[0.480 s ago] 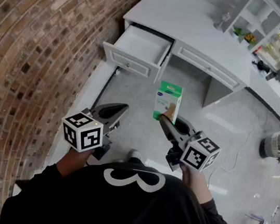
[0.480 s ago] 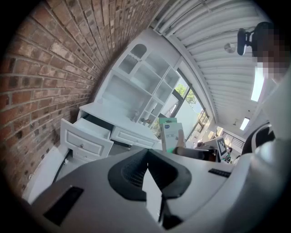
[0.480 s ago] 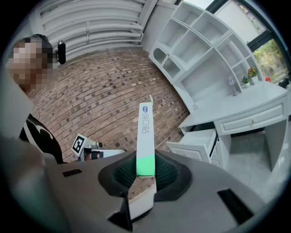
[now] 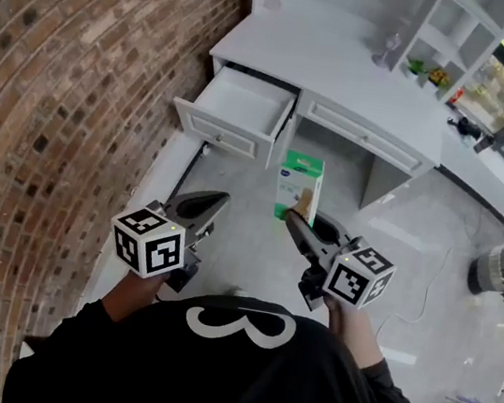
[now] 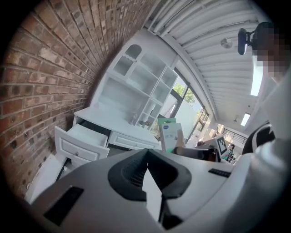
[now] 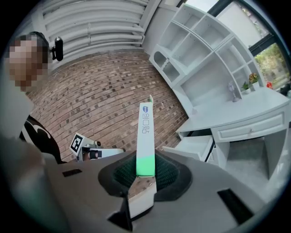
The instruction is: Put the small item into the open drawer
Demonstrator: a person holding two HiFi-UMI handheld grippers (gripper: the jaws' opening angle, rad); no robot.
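Observation:
A small white and green box (image 4: 298, 186) stands upright in my right gripper (image 4: 299, 219), which is shut on its lower end. The right gripper view shows the box (image 6: 145, 136) edge-on, rising from between the jaws. The open white drawer (image 4: 237, 113) sticks out of the left end of the white desk (image 4: 348, 73), ahead and to the left of the box; its inside looks bare. It also shows in the left gripper view as the drawer (image 5: 84, 139). My left gripper (image 4: 202, 205) is held low at the left, shut with nothing in it.
A brick wall (image 4: 73, 73) runs along the left. White shelves (image 4: 449, 37) with small items stand on the desk's right end. A second, closed drawer (image 4: 367, 133) is right of the open one. A grey floor (image 4: 399, 229) lies in front of the desk.
The desk and drawer sit slightly lower and nearer in the head view. The box stays upright in the right gripper. Both grippers keep their places.

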